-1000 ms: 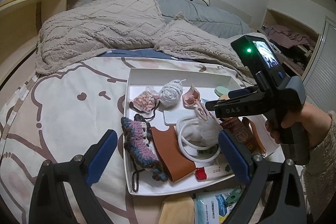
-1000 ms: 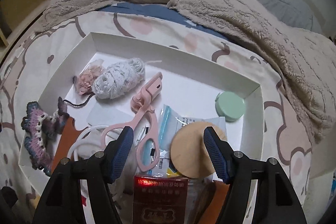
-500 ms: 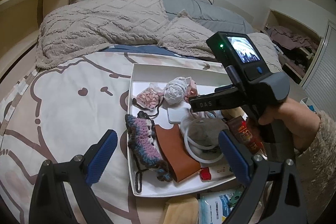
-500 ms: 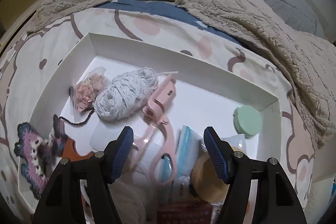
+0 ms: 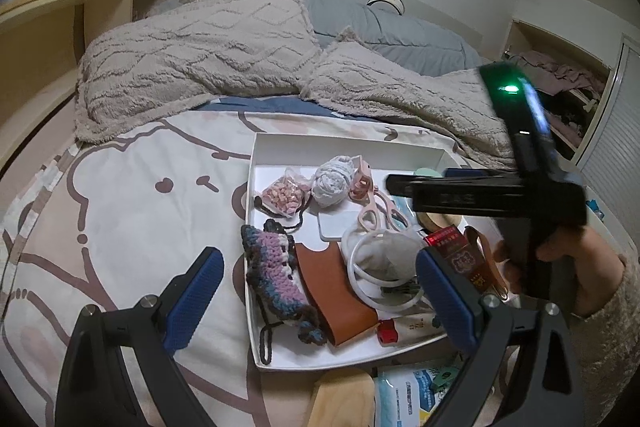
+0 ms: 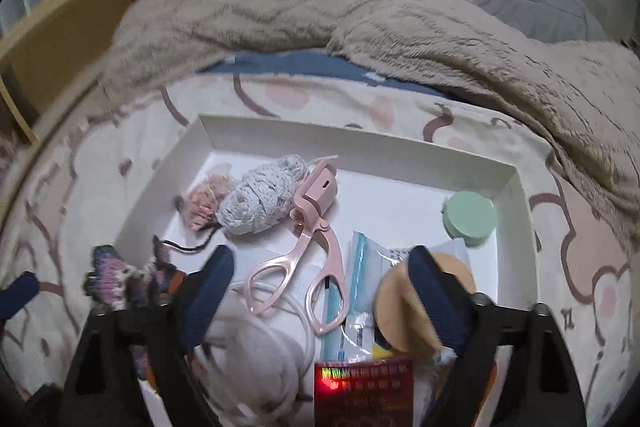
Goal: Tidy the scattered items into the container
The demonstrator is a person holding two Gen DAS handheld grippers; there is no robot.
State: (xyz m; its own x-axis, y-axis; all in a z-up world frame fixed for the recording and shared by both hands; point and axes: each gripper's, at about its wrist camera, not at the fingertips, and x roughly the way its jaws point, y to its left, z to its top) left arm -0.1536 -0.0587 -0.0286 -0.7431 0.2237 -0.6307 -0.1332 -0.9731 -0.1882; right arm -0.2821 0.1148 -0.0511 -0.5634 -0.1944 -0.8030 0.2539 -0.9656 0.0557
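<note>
A white tray (image 5: 256, 155) lies on the bed, also in the right wrist view (image 6: 360, 143). It holds a grey yarn ball (image 5: 332, 181), a pink eyelash curler (image 6: 308, 239), a bag of pink bits (image 5: 282, 195), a crochet piece (image 5: 272, 267), a brown sleeve (image 5: 336, 295), a white hoop (image 5: 380, 267), a red packet (image 5: 460, 255), a green round case (image 6: 470, 217) and a wooden disc (image 6: 404, 307). My left gripper (image 5: 316, 299) is open and empty over the tray's near left edge. My right gripper (image 6: 320, 291) is open and empty above the tray's right half.
A wooden block (image 5: 344, 403) and a blue-white packet (image 5: 416, 395) lie on the sheet in front of the tray. Beige fluffy blankets (image 5: 208, 47) and a grey duvet (image 5: 384, 27) lie behind it. A wooden shelf (image 5: 48, 27) stands at the left.
My right gripper has pulled back and risen over the tray, still open. The left view has shifted slightly; the tray's contents have not moved.
</note>
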